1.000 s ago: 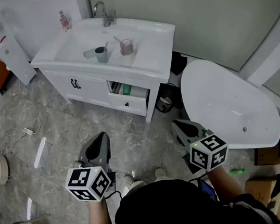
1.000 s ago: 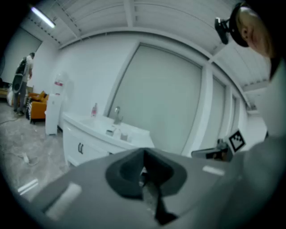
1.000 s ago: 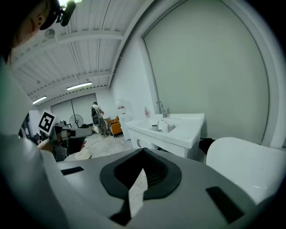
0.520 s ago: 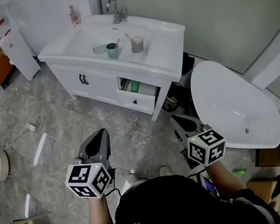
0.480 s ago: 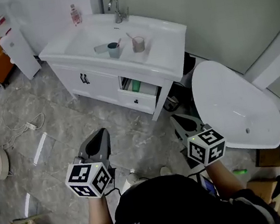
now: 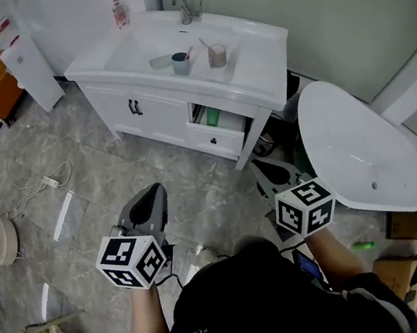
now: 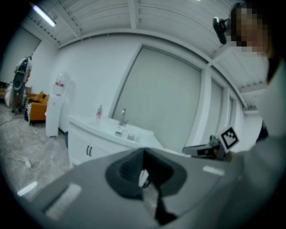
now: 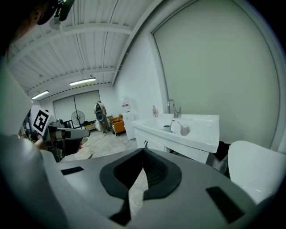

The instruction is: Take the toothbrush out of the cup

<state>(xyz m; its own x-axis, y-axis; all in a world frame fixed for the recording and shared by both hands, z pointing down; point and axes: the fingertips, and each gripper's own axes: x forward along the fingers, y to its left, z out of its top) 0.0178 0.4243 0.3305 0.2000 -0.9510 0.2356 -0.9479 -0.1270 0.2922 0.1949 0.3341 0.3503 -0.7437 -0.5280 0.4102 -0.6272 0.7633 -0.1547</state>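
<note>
Left hand-held gripper point(image 6: 152, 191): held low over the grey stone floor point(image 6: 75, 167), well short of the table; in its own view the jaws are seen pressed together, with nothing gripped between them.
Right hand-held gripper point(image 6: 265, 167): held level with the left one and apart from it; the jaw tips are seen meeting in its own view, and nothing is held.
Table point(image 6: 261, 51): a white cabinet with a sunken basin, set against the wall ahead of both grippers.
Blue cup point(image 6: 180, 64): stood upright on the table at the basin's right side.
Toothbrush point(image 6: 188, 50): left in the blue cup, its pink end leaning out over the rim to the right.
Pinkish cup point(image 6: 216, 57): placed just beside the blue cup, on its right; a second toothbrush point(image 6: 205, 44) is seen leaning out of it to the left.
Faucet point(image 6: 184, 4): mounted at the back edge of the basin.
Bottle point(image 6: 120, 13): stood at the table's back left corner.
Drawer point(image 6: 218, 125): pulled partly out below the cups, something green shown inside.
White tub point(image 6: 359, 150): laid on the floor to the right of the table.
</note>
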